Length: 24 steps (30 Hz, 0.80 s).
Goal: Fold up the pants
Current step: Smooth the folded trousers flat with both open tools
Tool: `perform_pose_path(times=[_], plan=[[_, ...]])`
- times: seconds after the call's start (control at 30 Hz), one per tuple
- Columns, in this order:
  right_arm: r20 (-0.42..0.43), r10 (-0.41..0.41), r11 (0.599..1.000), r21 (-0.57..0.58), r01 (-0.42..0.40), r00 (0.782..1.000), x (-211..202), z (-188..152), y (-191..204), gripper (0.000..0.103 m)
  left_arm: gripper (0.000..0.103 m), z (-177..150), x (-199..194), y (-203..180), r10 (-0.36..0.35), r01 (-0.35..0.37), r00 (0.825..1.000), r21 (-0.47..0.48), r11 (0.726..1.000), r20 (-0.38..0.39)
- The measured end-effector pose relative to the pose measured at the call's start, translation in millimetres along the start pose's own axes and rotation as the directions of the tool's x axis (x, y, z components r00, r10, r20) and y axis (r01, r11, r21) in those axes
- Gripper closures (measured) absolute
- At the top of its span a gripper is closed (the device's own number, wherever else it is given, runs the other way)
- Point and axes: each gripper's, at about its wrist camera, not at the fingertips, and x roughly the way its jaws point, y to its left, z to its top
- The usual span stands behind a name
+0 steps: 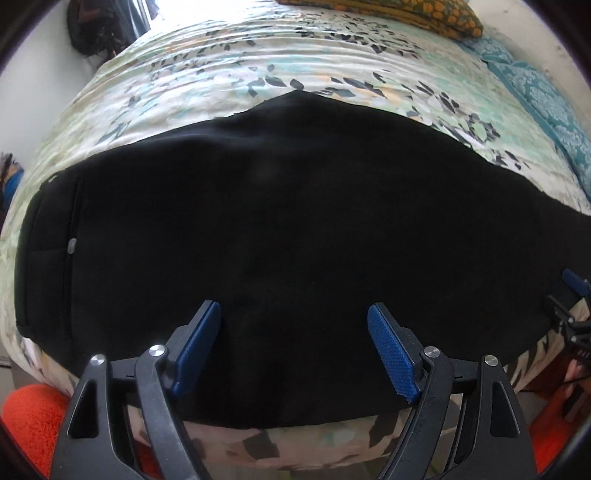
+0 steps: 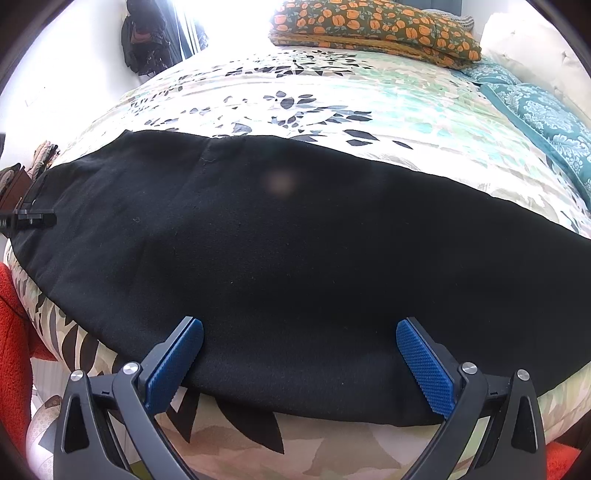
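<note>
Black pants (image 1: 280,229) lie flat across the near side of a bed with a floral cover (image 1: 229,62). The waistband end with a small grey button (image 1: 72,246) is at the left in the left wrist view. My left gripper (image 1: 293,310) is open and empty, its blue pads over the near edge of the pants. The pants also fill the right wrist view (image 2: 295,251). My right gripper (image 2: 299,328) is open and empty above their near edge. The right gripper's tip shows at the right edge of the left wrist view (image 1: 572,280).
An orange-flowered folded blanket (image 2: 373,26) lies at the far side of the bed. A teal patterned cloth (image 2: 546,118) lies at the right. A red fuzzy thing (image 1: 33,424) is below the bed's near left corner. A dark bag (image 2: 144,40) hangs at the far left.
</note>
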Motion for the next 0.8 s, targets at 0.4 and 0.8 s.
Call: perform_pose_path(times=[0.4, 0.8], plan=[[0.002, -0.004, 1.000, 0.008, 0.004, 1.000, -3.1, -2.5, -1.0, 0.000, 0.019, -7.8, -14.5, 3.5, 0.008, -0.008, 0.999, -0.016, 1.000, 0.039], [0.005, -0.001, 1.000, 0.006, 0.001, 1.000, -4.0, -3.4, -2.0, 0.000, 0.019, -6.5, -7.4, -0.1, 0.002, 0.000, 0.998, -0.037, 0.999, 0.062]])
